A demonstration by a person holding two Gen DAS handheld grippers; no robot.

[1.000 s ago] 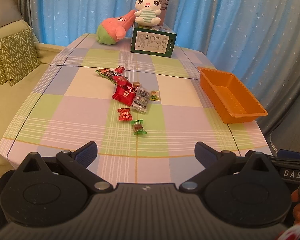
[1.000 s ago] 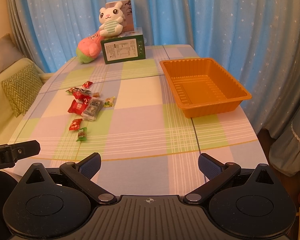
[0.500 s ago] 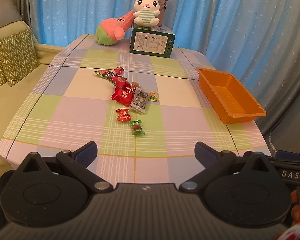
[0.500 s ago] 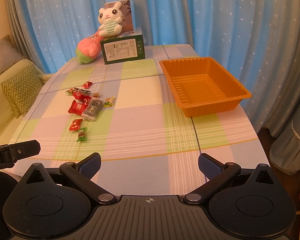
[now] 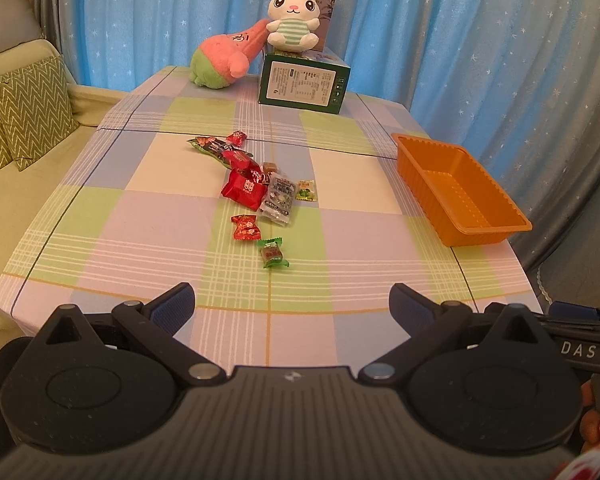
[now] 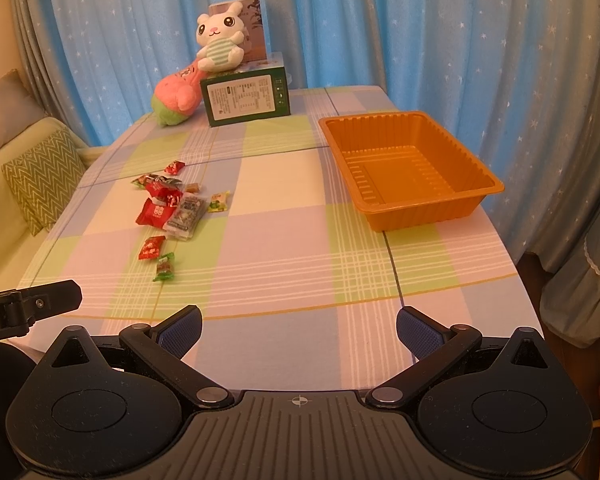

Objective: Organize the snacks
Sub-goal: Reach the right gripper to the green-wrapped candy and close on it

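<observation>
Little has moved since a second ago: in the left wrist view the table [image 5: 148,216] sits a touch lower, and the snacks lie where they were. Both tools hang over the near edge of the table, holding nothing. The left gripper [image 5: 292,300] has its fingers spread wide, and so does the right gripper [image 6: 299,323]. The snacks [image 5: 256,188] lie scattered in a loose line around the middle of the table, toward its left side; a green-wrapped candy [image 5: 273,253] is the nearest to the near edge, with a small red candy [image 5: 246,228] just beyond it. An orange tray [image 6: 410,136] stands empty along the right edge, well apart from the snacks. At the far edge a green box [image 5: 304,82] carries a plush rabbit [image 5: 294,16].
</observation>
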